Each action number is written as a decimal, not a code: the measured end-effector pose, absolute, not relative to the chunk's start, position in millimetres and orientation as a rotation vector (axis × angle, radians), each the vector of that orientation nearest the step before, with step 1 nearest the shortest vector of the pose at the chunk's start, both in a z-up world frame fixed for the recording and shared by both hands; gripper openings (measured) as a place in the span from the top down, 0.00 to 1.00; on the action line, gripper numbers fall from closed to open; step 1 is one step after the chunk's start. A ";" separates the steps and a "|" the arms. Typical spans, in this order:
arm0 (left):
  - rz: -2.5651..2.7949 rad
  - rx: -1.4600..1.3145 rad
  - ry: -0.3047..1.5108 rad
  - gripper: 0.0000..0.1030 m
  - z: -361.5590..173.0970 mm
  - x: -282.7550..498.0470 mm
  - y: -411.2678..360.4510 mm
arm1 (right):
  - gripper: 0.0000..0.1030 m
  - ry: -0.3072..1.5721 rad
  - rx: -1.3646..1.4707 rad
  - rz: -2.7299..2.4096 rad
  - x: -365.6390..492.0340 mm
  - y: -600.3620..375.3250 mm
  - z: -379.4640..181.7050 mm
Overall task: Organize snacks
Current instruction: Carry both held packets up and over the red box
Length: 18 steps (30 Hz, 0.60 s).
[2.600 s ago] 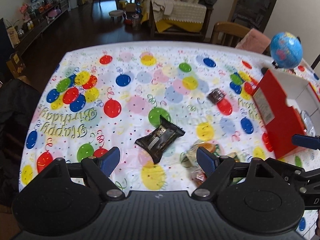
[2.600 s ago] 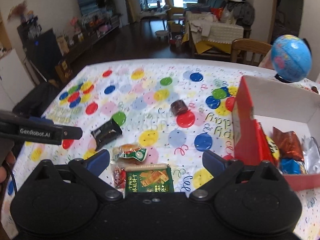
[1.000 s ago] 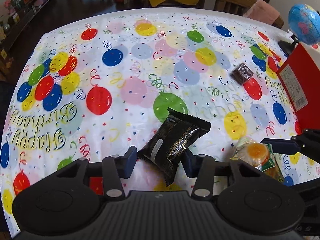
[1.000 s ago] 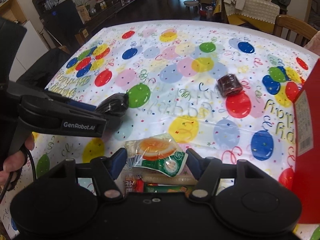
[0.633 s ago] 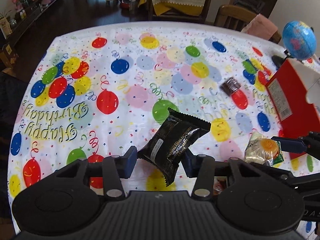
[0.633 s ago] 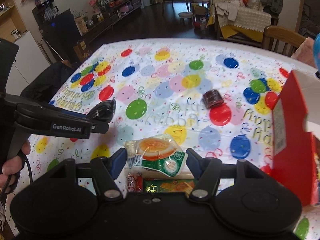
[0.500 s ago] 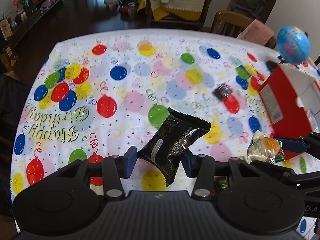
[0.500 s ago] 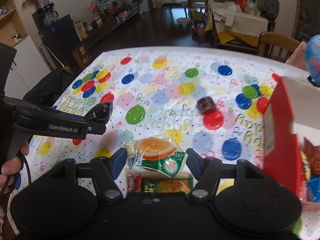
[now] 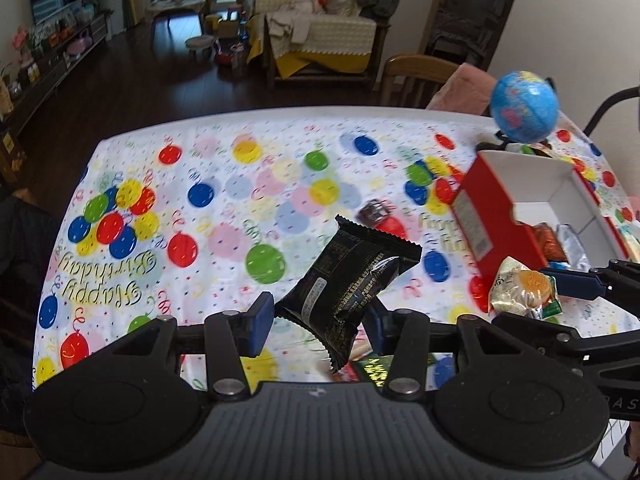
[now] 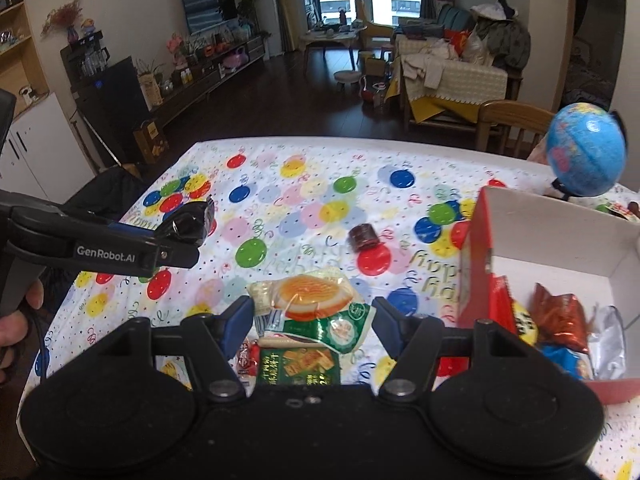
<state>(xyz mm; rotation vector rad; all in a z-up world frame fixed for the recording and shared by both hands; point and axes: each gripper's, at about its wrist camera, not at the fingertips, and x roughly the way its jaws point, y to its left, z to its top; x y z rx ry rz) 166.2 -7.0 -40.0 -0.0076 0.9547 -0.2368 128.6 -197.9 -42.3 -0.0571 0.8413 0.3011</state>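
1. Left wrist view: the left gripper (image 9: 316, 322) is clenched on a black snack packet (image 9: 350, 280), held clear above the surface (image 9: 224, 240), well short of the red box (image 9: 492, 224). The grip sits at the packet's lower end, so the packet could pivot or slip out on the way over.
2. Right wrist view: the right gripper (image 10: 314, 322) is clamped on an orange-and-green snack bag (image 10: 316, 304), just beside the box's near wall (image 10: 476, 264). The bag could catch on that wall, and both grippers heading there together might collide.

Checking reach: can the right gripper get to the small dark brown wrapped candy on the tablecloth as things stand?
Probably not: the right gripper is shut on an orange-and-green snack packet. The path to the brown candy looks clear.
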 end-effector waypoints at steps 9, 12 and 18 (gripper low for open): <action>-0.277 0.022 0.907 0.55 -12.8 151.3 -45.5 | 0.38 0.780 -0.040 0.262 107.7 -231.5 -18.5; -0.284 0.031 0.900 0.55 -7.7 152.2 -61.4 | 0.38 0.766 -0.033 0.244 104.9 -246.6 -12.8; -0.311 0.054 0.887 0.55 -1.5 153.0 -97.6 | 0.38 0.746 -0.025 0.208 102.0 -280.0 -6.0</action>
